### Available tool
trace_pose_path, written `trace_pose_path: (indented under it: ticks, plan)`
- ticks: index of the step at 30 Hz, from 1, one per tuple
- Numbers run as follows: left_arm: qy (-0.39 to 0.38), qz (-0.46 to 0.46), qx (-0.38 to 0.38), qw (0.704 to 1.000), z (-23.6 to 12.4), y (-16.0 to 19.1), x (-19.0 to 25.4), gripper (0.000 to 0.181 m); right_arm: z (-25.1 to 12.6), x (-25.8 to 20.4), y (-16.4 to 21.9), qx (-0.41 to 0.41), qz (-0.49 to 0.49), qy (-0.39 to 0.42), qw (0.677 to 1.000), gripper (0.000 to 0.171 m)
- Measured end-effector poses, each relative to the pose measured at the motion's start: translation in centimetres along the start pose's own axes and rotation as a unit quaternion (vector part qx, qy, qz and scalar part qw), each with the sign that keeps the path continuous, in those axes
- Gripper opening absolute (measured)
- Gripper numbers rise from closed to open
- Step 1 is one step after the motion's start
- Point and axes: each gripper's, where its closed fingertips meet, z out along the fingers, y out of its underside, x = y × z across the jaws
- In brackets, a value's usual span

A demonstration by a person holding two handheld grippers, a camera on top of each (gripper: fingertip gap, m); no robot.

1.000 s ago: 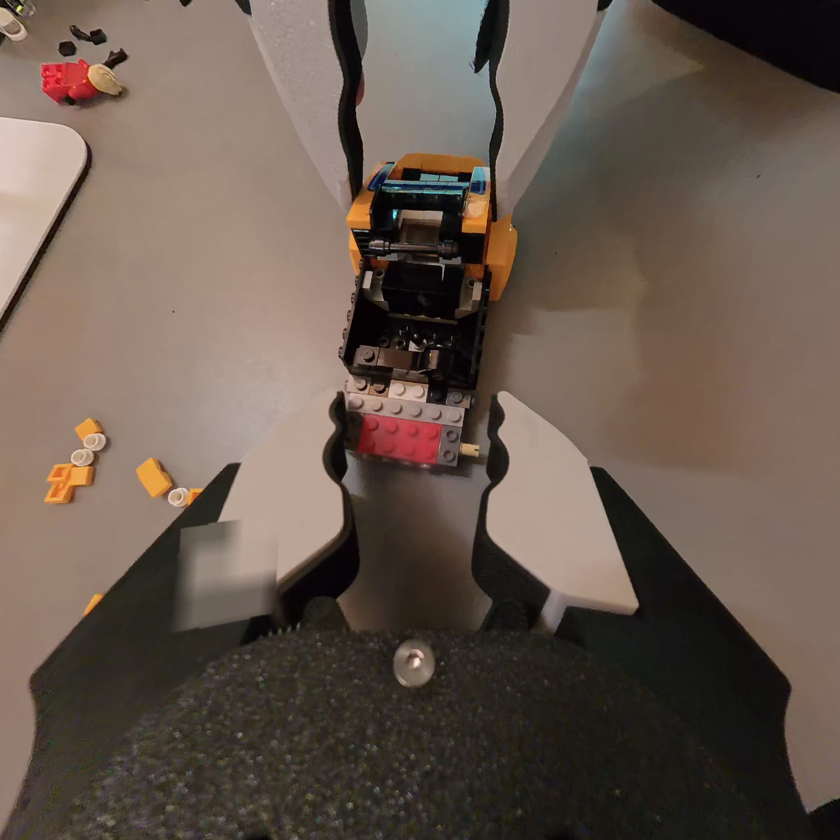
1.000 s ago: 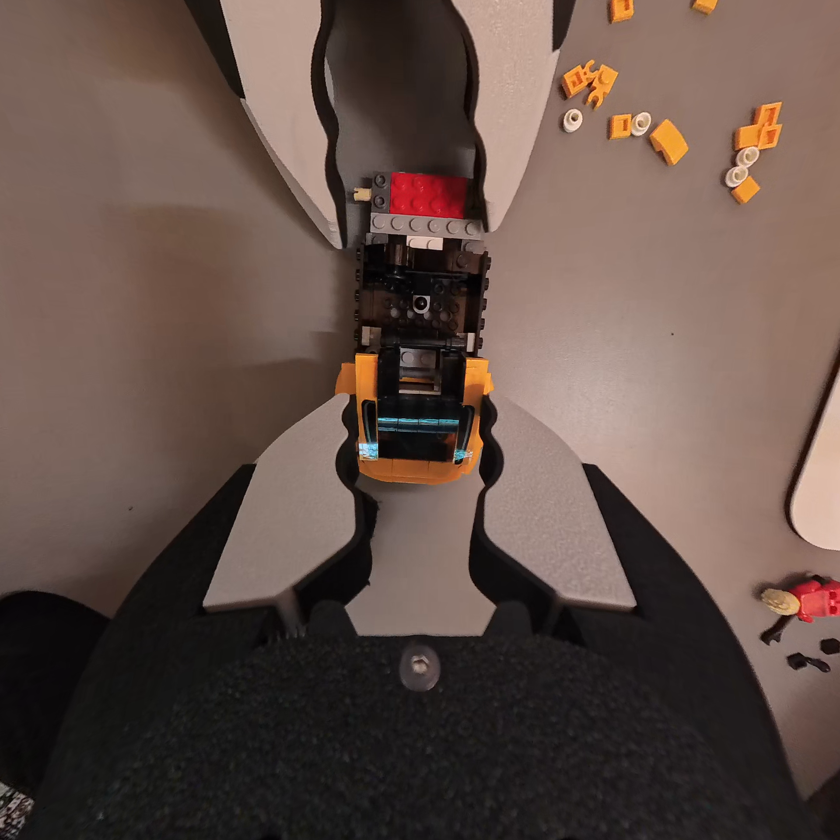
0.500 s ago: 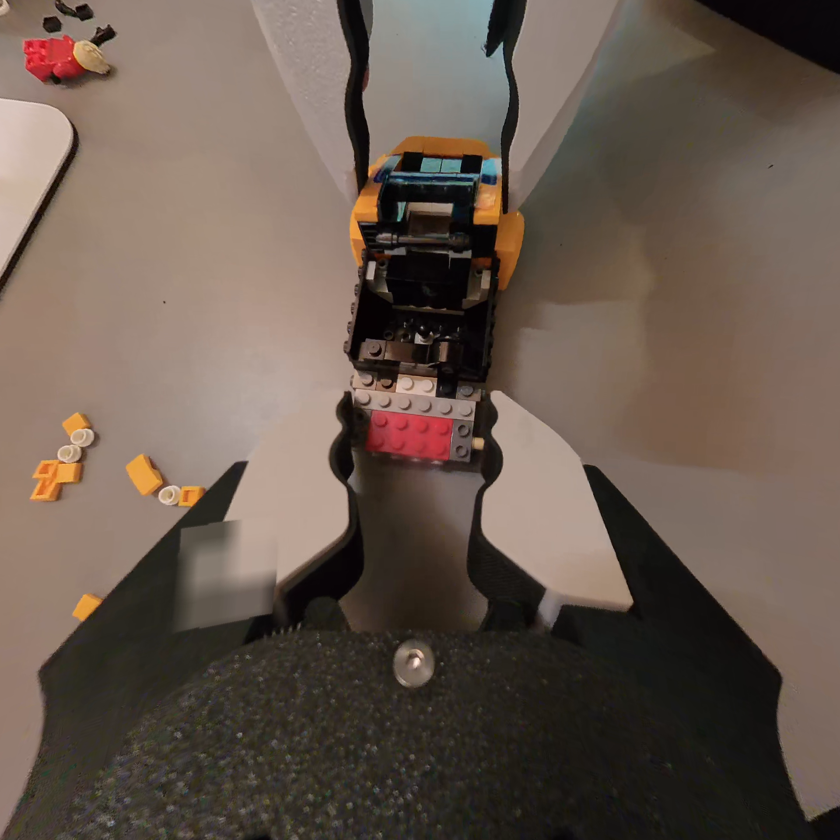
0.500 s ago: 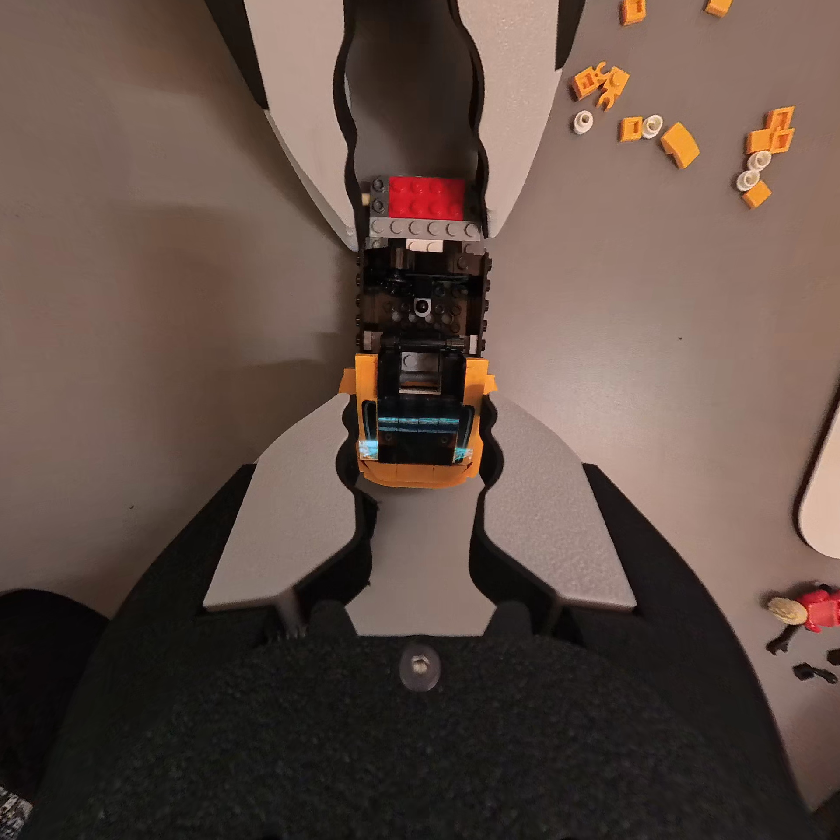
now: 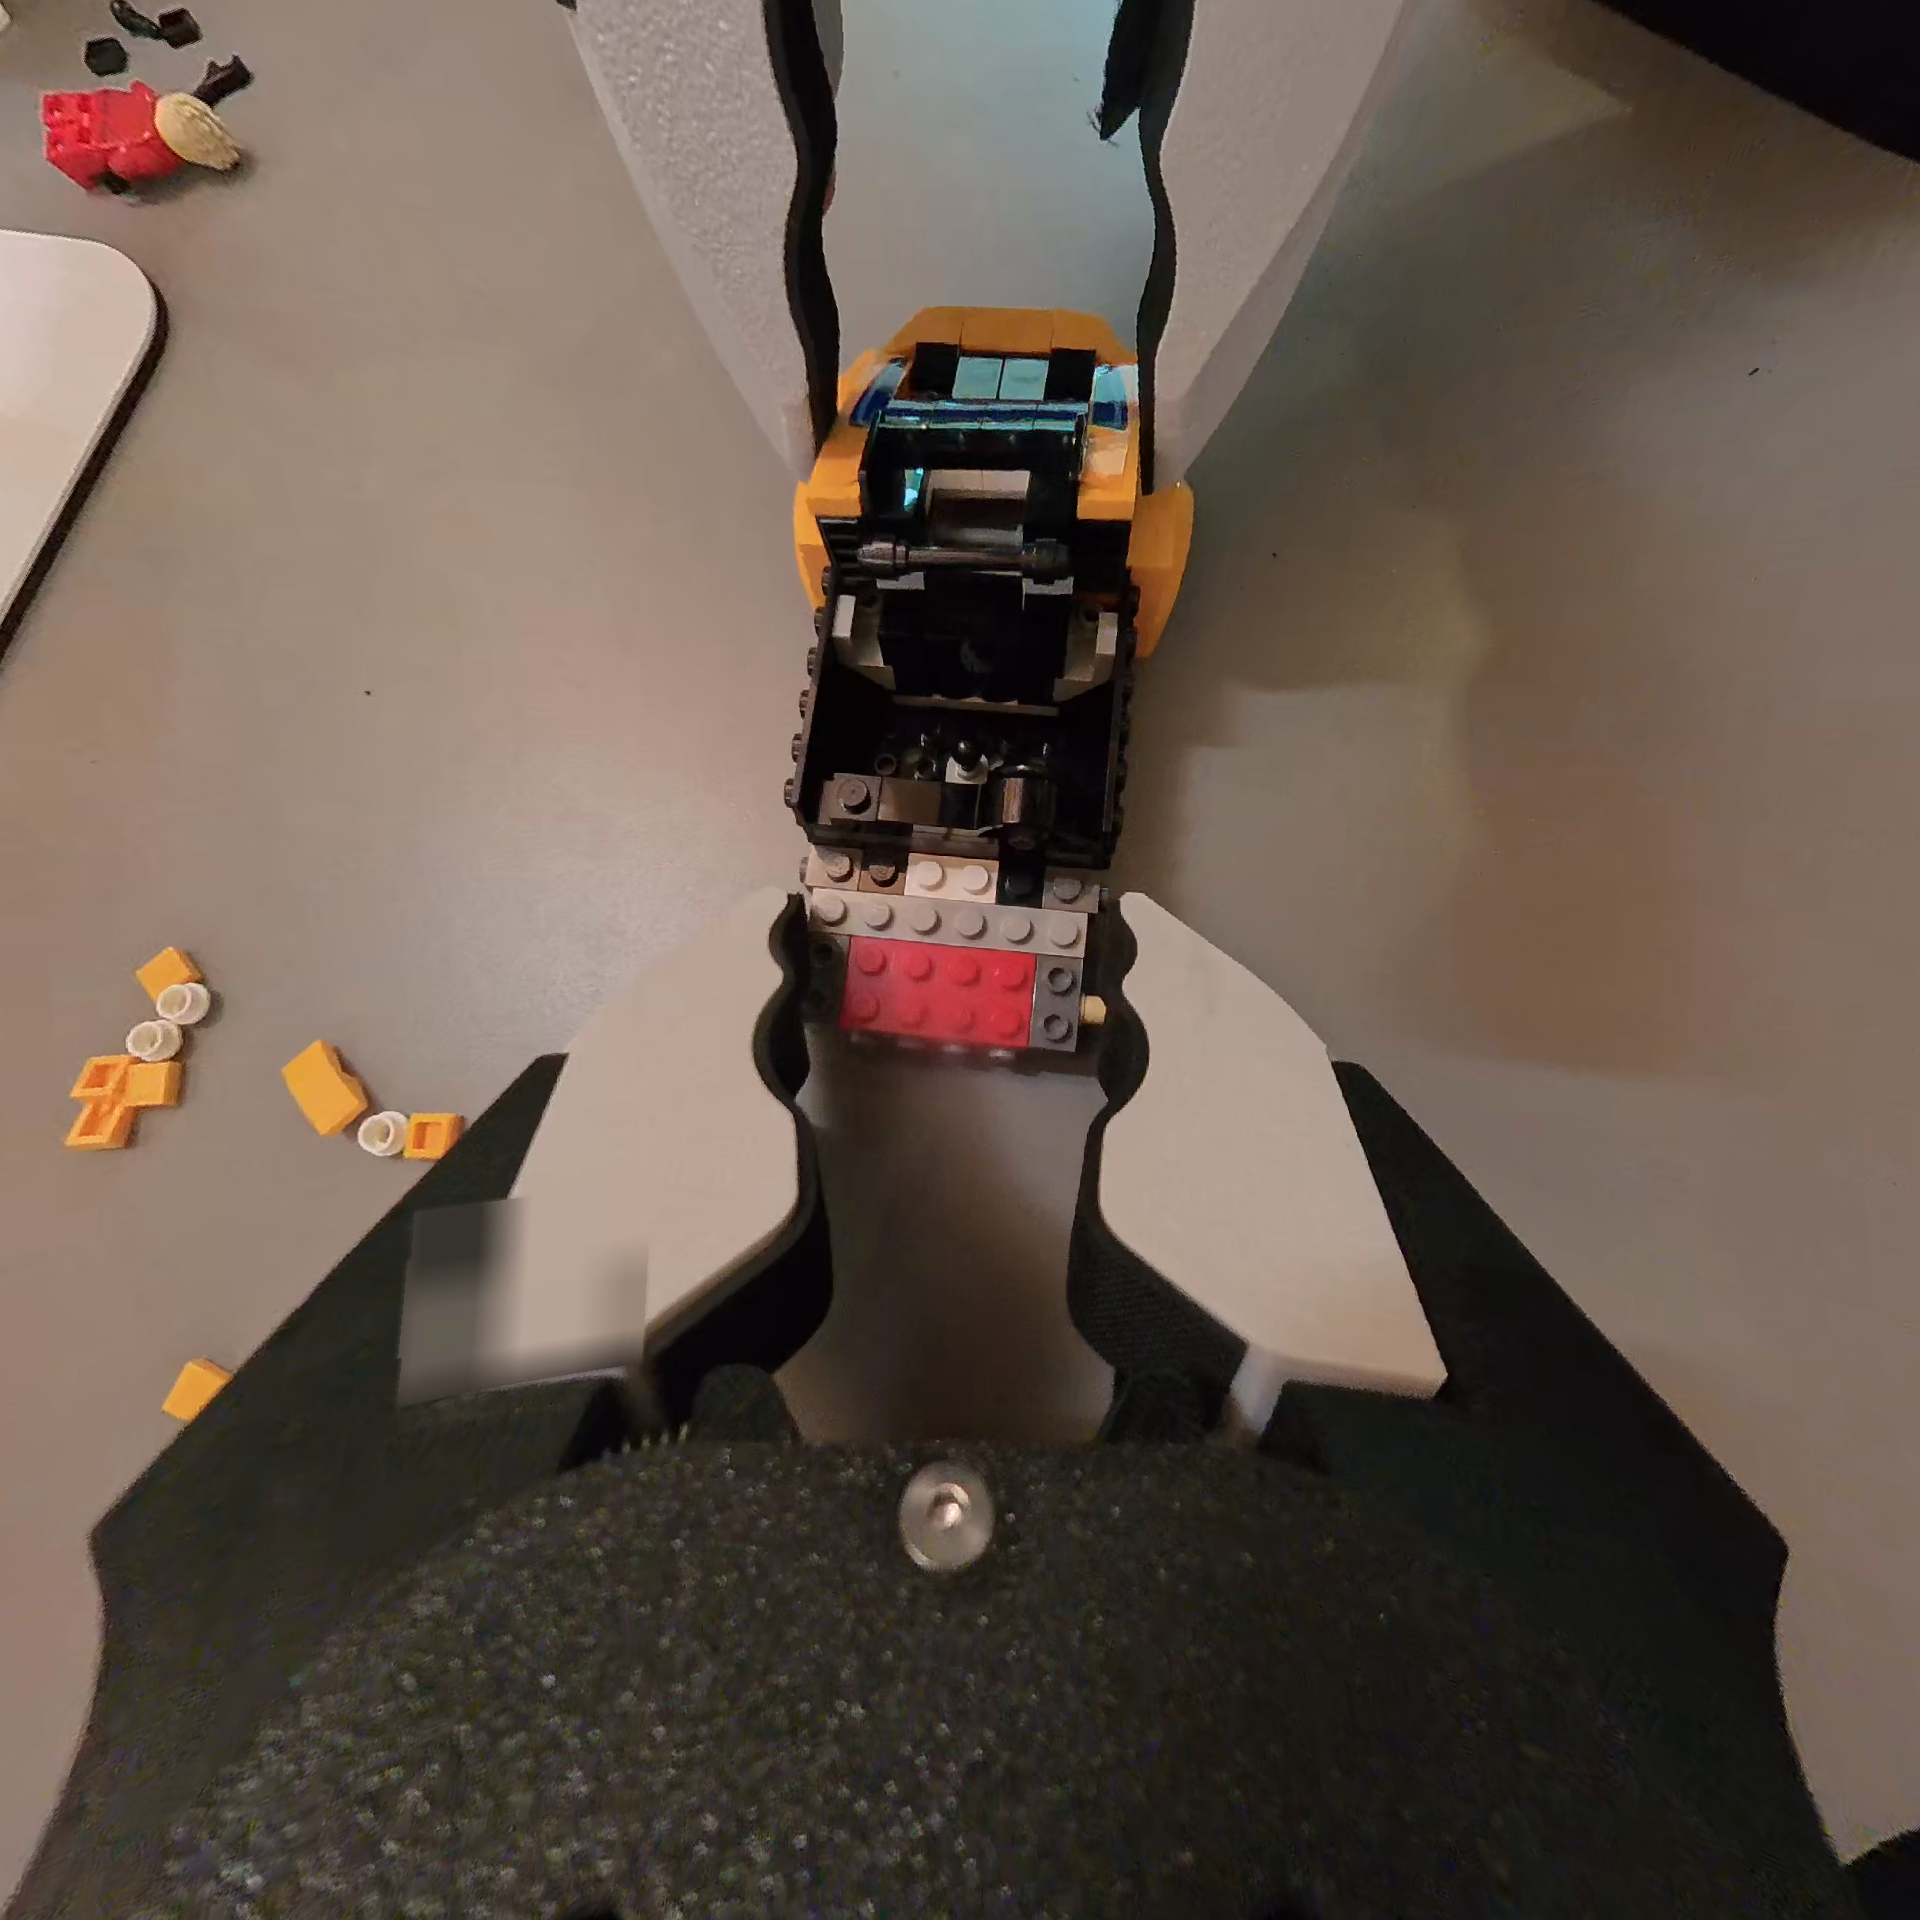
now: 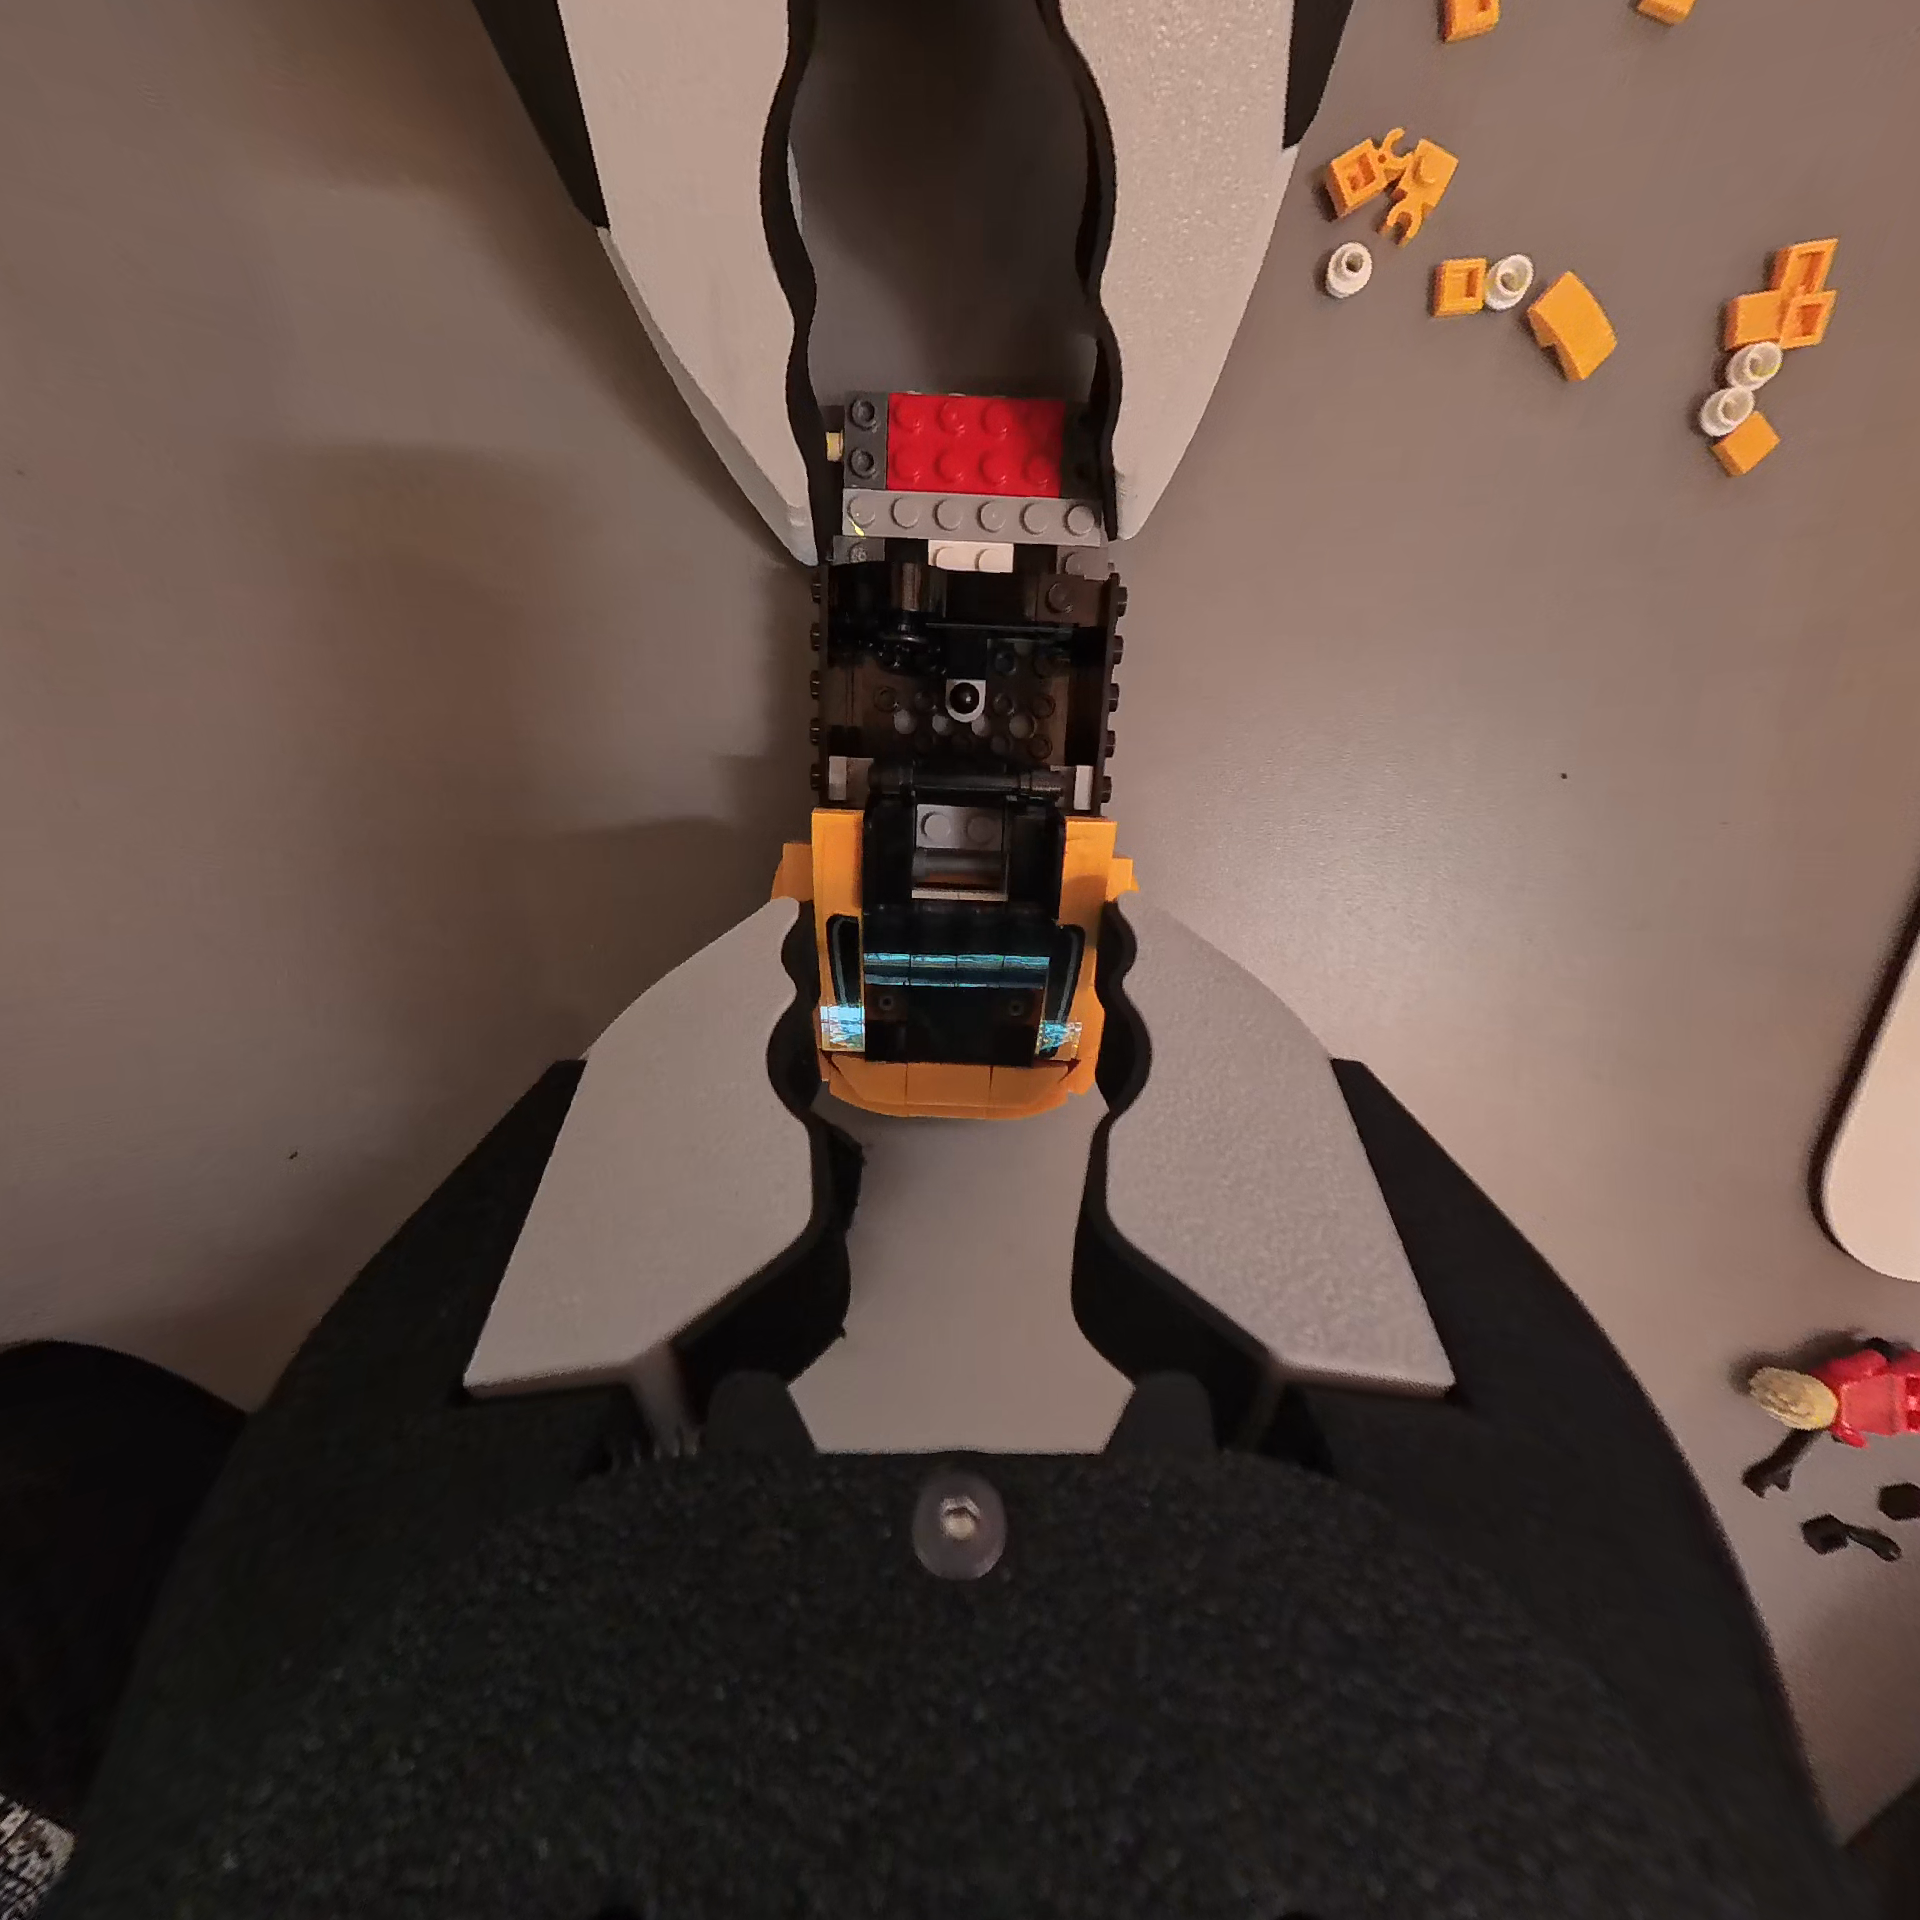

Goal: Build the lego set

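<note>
A half-built lego car (image 5: 961, 727) lies on the grey table with an orange front, a black open middle and a red and grey rear. My left gripper (image 5: 956, 977) is shut on the red and grey rear end, one finger against each side. My right gripper (image 6: 956, 987) is shut on the orange front of the car (image 6: 961, 686). The two grippers face each other along the car. The right gripper (image 5: 982, 416) shows at the far end in the left wrist view. The left gripper (image 6: 961, 468) shows at the far end in the right wrist view.
Loose orange pieces (image 5: 322, 1086) and small white round studs lie on the table to my left gripper's left, also in the right wrist view (image 6: 1569, 322). A red minifigure (image 5: 114, 145) lies beside small black parts. A white board edge (image 5: 52, 343) lies near it. From either gripper's tips it is about 25 cm to the red minifigure (image 5: 114, 145). The right camera catches it too, in the right wrist view (image 6: 1875, 1377).
My left gripper has moved forward around the car's red and grey rear and closed on it. My right gripper has kept its hold on the orange front.
</note>
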Motion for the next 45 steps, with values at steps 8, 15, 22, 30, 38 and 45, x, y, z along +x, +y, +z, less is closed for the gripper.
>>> trace_pose_path:
  ticks: [8,15,22,30,38,45]
  plan:
    - [0.001,0.000,0.000,1.000,-0.1,0.1,0.0,0.053,0.0,0.0,-0.1,0.012,-0.001,0.003,1.000,0.051]
    - [0.001,0.001,0.000,1.000,-0.1,0.1,0.0,0.053,-0.5,-0.1,-0.4,0.056,0.012,0.004,0.998,0.061]
    - [0.001,0.005,0.000,1.000,-0.2,0.2,-0.1,0.053,-2.8,0.5,0.6,0.098,0.029,0.020,0.995,0.059]
    - [-0.001,-0.002,0.009,1.000,-0.7,0.3,-0.6,0.052,-3.0,0.2,3.5,0.120,0.057,0.024,0.991,0.055]
    - [0.005,-0.007,0.025,1.000,-1.1,0.1,-0.6,0.053,-1.5,-0.2,3.1,0.142,0.041,0.027,0.989,0.053]
    - [0.010,-0.028,0.094,0.995,-2.0,-3.3,-0.8,0.058,-1.0,0.5,3.1,0.177,0.045,0.024,0.983,0.051]
